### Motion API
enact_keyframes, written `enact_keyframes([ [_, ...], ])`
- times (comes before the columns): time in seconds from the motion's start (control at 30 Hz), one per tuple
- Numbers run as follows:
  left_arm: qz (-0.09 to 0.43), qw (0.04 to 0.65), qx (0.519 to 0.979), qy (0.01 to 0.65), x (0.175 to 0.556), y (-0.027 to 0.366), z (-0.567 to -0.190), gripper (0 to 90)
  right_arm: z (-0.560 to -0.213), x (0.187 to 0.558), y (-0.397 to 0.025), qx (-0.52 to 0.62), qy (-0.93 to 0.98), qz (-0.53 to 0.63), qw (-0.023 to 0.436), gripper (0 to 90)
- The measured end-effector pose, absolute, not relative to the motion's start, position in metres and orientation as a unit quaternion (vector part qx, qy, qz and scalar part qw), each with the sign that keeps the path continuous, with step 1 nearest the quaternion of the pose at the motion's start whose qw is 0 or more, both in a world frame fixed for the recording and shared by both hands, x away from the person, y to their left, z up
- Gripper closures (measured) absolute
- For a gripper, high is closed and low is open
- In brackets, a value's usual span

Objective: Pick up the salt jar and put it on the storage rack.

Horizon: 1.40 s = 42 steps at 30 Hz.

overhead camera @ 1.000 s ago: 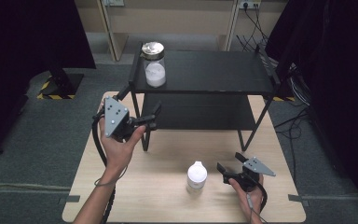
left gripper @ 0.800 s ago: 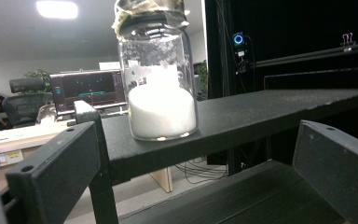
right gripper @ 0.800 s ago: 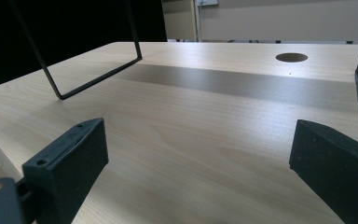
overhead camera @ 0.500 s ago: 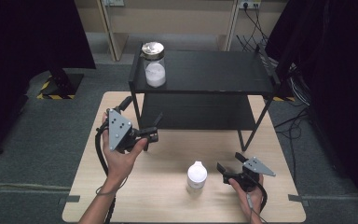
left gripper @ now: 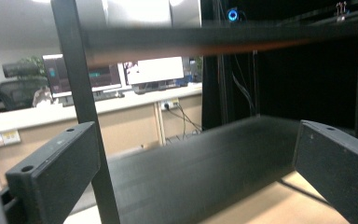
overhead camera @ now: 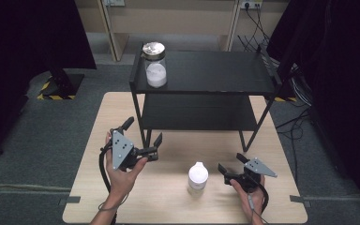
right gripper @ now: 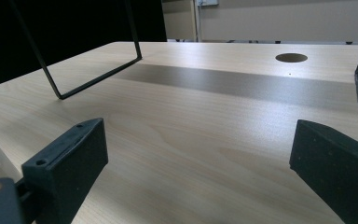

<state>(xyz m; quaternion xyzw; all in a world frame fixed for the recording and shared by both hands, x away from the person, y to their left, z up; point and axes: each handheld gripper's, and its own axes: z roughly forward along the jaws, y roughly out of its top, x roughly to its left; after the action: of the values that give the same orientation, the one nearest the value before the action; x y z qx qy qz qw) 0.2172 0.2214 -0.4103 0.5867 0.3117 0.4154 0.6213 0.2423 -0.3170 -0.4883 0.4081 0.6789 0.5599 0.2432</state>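
My left gripper (overhead camera: 143, 131) is held above the wooden table (overhead camera: 168, 206), just in front of the black rack's (overhead camera: 206, 70) front left leg, jaws open and empty. In the left gripper view that leg (left gripper: 81, 93) stands between the open jaws, with the lower shelf (left gripper: 205, 163) beyond. My right gripper (overhead camera: 230, 162) rests low near the table's front right, open and empty, pointing left toward a small white bottle (overhead camera: 198, 175) that stands upright a short gap away. A glass jar (overhead camera: 154, 65) with a metal lid and white contents stands on the rack's top shelf, at its left end.
The two-shelf rack covers the far half of the table. In the right gripper view its thin wire leg frame (right gripper: 93, 70) and a round cable hole (right gripper: 291, 57) lie ahead on the tabletop. Grey carpet surrounds the table, with dark curtains at both sides.
My left gripper has come back toward the table's near side and dropped lower, still open. The right gripper, bottle and jar have stayed put.
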Motion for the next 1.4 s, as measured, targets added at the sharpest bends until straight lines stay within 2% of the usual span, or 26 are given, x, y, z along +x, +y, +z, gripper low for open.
enact_keyframes([
  [0.23,0.405,0.619,0.586,0.329,0.215,0.223,-0.429,0.0,-0.488,0.242,-0.317,0.408,0.679,0.560,0.244,4.3],
  [0.87,0.356,0.579,0.622,0.388,0.215,0.220,-0.484,0.0,-0.488,0.242,-0.316,0.407,0.680,0.560,0.244,4.4],
  [1.4,0.327,0.562,0.635,0.418,0.221,0.223,-0.501,0.1,-0.488,0.243,-0.317,0.404,0.681,0.560,0.243,4.3],
])
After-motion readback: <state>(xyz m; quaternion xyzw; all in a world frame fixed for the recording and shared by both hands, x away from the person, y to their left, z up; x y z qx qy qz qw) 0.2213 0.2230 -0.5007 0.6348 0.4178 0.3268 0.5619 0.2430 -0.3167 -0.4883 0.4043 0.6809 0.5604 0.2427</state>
